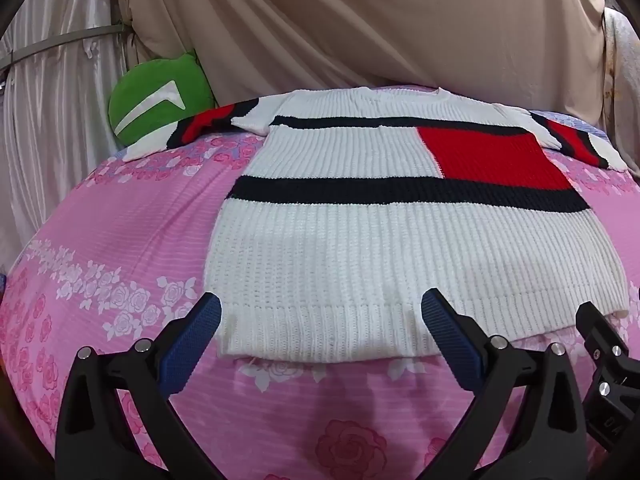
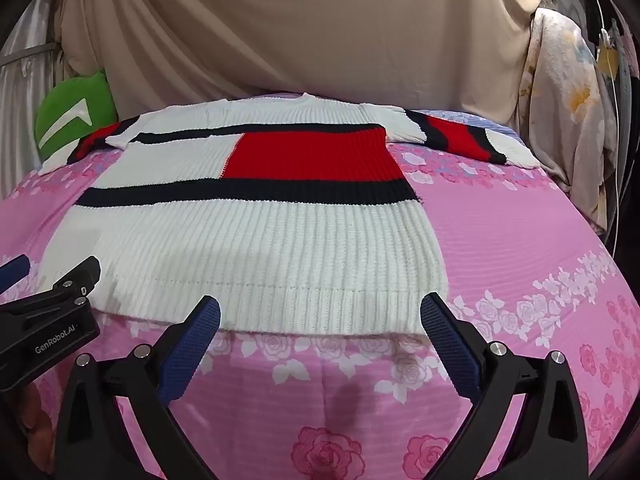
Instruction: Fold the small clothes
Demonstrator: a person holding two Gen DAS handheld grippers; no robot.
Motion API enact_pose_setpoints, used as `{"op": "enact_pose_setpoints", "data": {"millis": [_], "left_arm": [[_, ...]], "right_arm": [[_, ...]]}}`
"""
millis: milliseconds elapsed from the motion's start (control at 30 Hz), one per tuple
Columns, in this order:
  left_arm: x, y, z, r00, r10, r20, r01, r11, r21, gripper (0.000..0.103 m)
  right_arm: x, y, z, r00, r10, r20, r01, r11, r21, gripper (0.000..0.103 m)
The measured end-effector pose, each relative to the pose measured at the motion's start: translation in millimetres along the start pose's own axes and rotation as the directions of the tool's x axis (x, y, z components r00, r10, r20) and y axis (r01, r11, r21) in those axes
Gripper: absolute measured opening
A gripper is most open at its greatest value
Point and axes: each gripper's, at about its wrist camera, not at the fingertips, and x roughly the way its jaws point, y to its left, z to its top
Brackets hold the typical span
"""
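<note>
A white ribbed knit sweater (image 1: 360, 248) with black stripes and a red block lies flat on the pink floral bed cover (image 1: 120, 232), hem towards me, both sleeves spread out at the far end. My left gripper (image 1: 320, 316) is open, its blue-padded fingers straddling the hem's left part just above it. In the right wrist view the sweater (image 2: 256, 236) fills the middle, and my right gripper (image 2: 320, 316) is open at the hem's right part. The left gripper's body (image 2: 52, 312) shows at the left edge there.
A green cushion (image 1: 160, 96) sits at the far left against beige drapes (image 1: 360, 20). A floral cloth (image 2: 560, 100) hangs at the far right. The pink cover (image 2: 520, 260) extends on both sides of the sweater.
</note>
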Motion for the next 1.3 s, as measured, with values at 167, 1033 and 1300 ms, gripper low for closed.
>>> {"op": "enact_pose_setpoints", "data": {"millis": [167, 1033, 1300], "left_arm": [[-5, 1, 6, 1.000, 0.004, 0.002, -0.004, 1.000, 0.010, 0.098], [-11, -16, -2, 1.000, 0.014, 0.018, -0.015, 0.999, 0.047, 0.098], [-10, -16, -3, 1.000, 0.016, 0.017, -0.016, 0.999, 0.047, 0.098]], "right_arm": [[-2, -3, 1, 1.000, 0.008, -0.004, -0.008, 1.000, 0.004, 0.098], [-4, -1, 2, 1.000, 0.015, -0.007, -0.015, 1.000, 0.017, 0.098], [-4, -2, 1, 1.000, 0.017, -0.007, -0.017, 1.000, 0.017, 0.098]]}}
